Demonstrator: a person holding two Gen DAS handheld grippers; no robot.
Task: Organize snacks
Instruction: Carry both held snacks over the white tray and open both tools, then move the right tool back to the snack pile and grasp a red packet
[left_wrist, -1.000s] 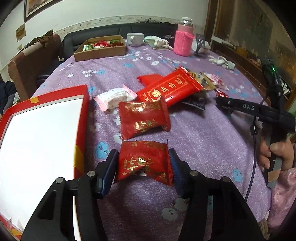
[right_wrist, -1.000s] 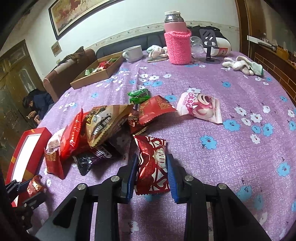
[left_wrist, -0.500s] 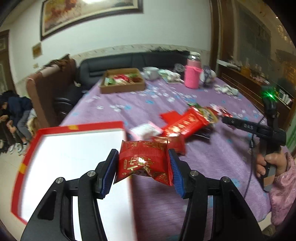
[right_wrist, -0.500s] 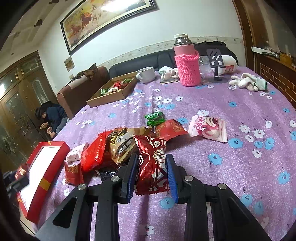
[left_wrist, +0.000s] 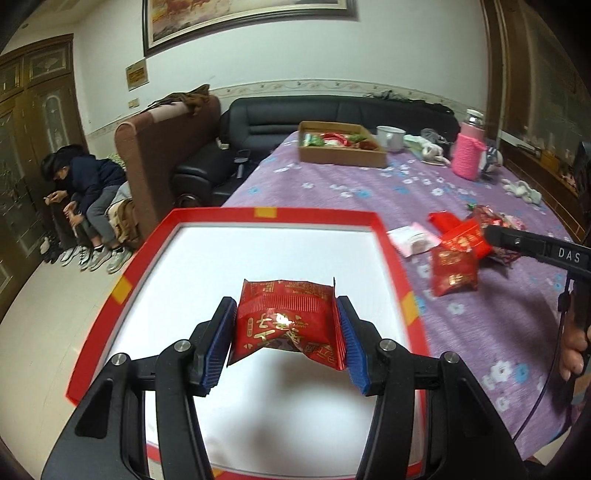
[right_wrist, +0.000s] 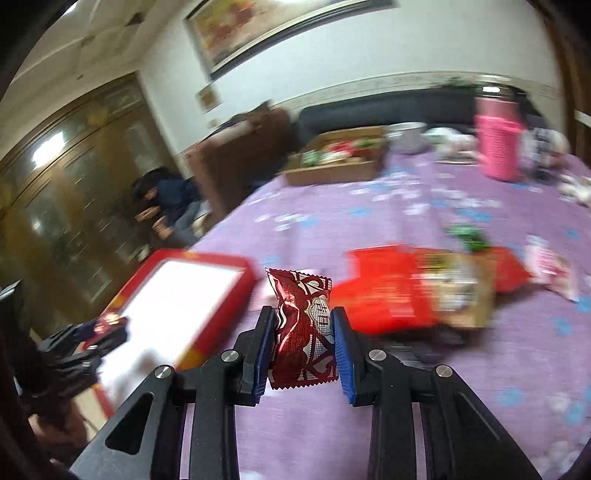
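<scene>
Left wrist view: left gripper (left_wrist: 284, 332) clamps one red packet (left_wrist: 286, 321) above the red-rimmed box (left_wrist: 258, 213)'s white floor.

Right wrist view: right gripper (right_wrist: 303, 345) clamps one dark-red packet (right_wrist: 301, 325) beside that box (right_wrist: 207, 260); the snack pile (right_wrist: 424, 288) is blurred, uncountable.

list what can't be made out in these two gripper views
- Loose snack pile, right wrist view: motion blur smears the wrappers, print unreadable.
- Cardboard box contents, left wrist view: too far and small to identify.
- Red tray, left wrist view: near edge hidden behind the left gripper and its red snack packet.
- Dark red packet, right wrist view: lower part covered by the right gripper.
</scene>
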